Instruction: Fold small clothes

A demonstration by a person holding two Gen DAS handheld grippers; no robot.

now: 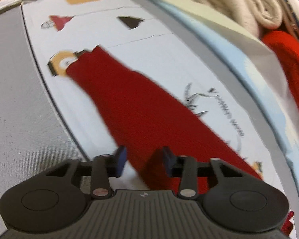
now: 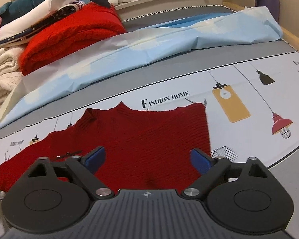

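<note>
Red ribbed knit, a small sweater [image 2: 141,131], lies spread flat on the white printed cloth [image 2: 239,79] with the lamp pictures, its collar pointing toward the "Fashion Home" lettering. One side is already folded in to a straight edge near the orange lamp print; the other sleeve still runs out long on the far side of the sweater.

The right tongs [image 2: 147,161] hover above the sweater's lower body with their blue pads wide apart and nothing between them. The left tongs [image 1: 143,163] stand partly closed over the near end of the long sleeve [image 1: 129,99]; a gap shows between the pads, and I judge that they hold nothing, though the blur makes this uncertain.

Risks, as I judge them: if the left tongs close while moving, they could catch only the top layer of knit, or pinch the printed cloth beneath as well and drag it. A pull on the sleeve alone could slide the whole sweater and undo the straight folded edge, since the right tongs are not pressing it down.

Only the right wrist view shows the collar, the folded edge and the sweater's whole body. Only the left wrist view shows the sleeve lengthwise, reaching from the tongs to an orange lamp print. Both show the bright red folded knitwear [image 2: 69,29] beyond the pale blue sheet [image 2: 149,45], well apart from the sweater.
</note>
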